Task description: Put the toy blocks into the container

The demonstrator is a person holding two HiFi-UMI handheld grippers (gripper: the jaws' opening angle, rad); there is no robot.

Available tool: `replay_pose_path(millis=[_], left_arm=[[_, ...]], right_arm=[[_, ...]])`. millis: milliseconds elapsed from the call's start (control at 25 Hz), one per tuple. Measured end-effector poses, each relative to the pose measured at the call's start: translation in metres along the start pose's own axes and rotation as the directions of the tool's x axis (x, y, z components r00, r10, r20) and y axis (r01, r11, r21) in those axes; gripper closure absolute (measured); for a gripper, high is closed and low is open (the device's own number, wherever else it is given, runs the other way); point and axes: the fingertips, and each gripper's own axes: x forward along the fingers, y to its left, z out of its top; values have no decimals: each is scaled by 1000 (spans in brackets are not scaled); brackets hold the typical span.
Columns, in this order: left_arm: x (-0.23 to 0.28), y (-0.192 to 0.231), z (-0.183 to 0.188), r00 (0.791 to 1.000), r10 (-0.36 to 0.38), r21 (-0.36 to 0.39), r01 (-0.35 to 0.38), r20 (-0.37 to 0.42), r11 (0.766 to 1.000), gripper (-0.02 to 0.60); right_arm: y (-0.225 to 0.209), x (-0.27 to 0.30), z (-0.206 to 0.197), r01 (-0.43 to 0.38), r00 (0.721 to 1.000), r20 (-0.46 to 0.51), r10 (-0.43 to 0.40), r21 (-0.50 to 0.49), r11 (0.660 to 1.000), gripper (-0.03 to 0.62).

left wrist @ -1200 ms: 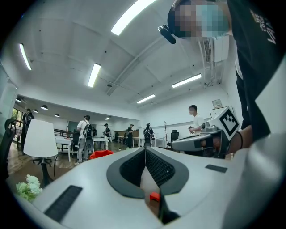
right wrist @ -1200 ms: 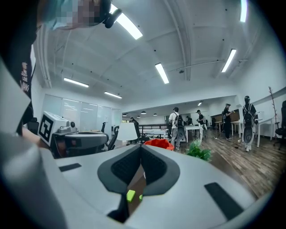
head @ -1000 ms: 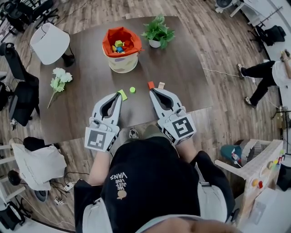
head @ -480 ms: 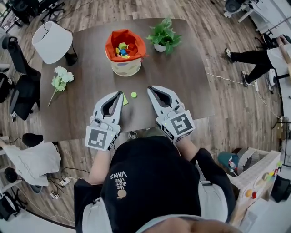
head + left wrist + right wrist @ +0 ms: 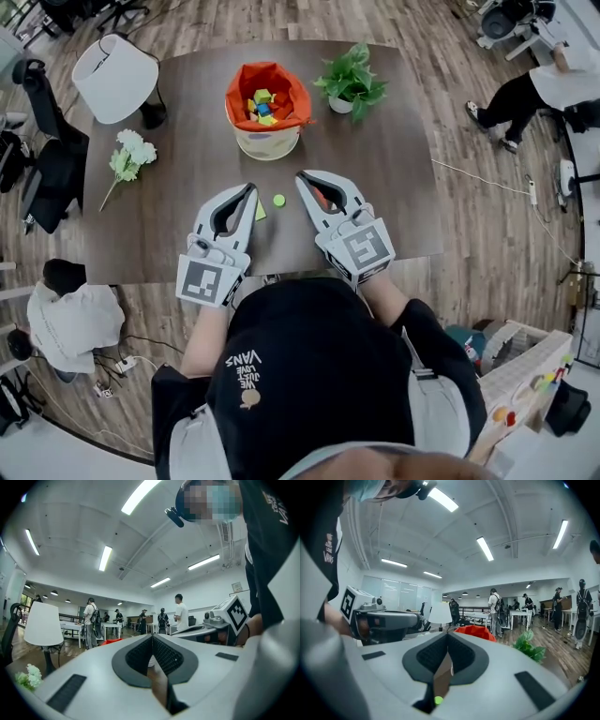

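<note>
- Pointing toward the container, the left gripper [image 5: 251, 189] has its jaws pressed tip to tip, with nothing pinched between them.
- Alongside it, the right gripper [image 5: 302, 176] is closed the same way and carries nothing; a red block [image 5: 322, 198] shows on the table through its loop.
- A round green block [image 5: 278, 200] lies on the dark table [image 5: 394, 169] between the two tips, and a yellow-green block [image 5: 260, 211] sits just beside the left gripper, partly hidden.
- Farther off stands the orange-lined container [image 5: 267, 142] with coloured blocks [image 5: 261, 103] inside, a potted plant [image 5: 352, 82] near its right, and white flowers [image 5: 131, 157] and a lamp [image 5: 112, 75] off to its left.
</note>
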Motion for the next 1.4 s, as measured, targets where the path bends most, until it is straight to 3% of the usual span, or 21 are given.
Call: replay_pose_path(millis=[280,840,1000,1120,1240,1400], left_arm=[[2,4,0,1000,20,0,-20,2,1000,569],[2,6,0,999,32,2,-32,-7,999,569],[2,7,-2,999,38,2,-38,-9,999,569],[0,8,-2,999,47,-5,-47,-13,999,569],[-1,9,-2,999,49,-1,-49,-12,999,569],[-2,10,-2,999,51,2,-51,-14,999,569]], right_arm=[[1,16,-12,-40,999,-30,39,-7,999,577],[9,43,-73,-109,979,-170,113,31,994,576],[14,50,-99,-139,958,-248,143,35,990,574],[20,54,-116,-166,937,-306,170,42,985,450],[23,59,-132,-186,919,-349,185,32,982,445],[29,62,-161,-227,872,-437,220,37,973,397]])
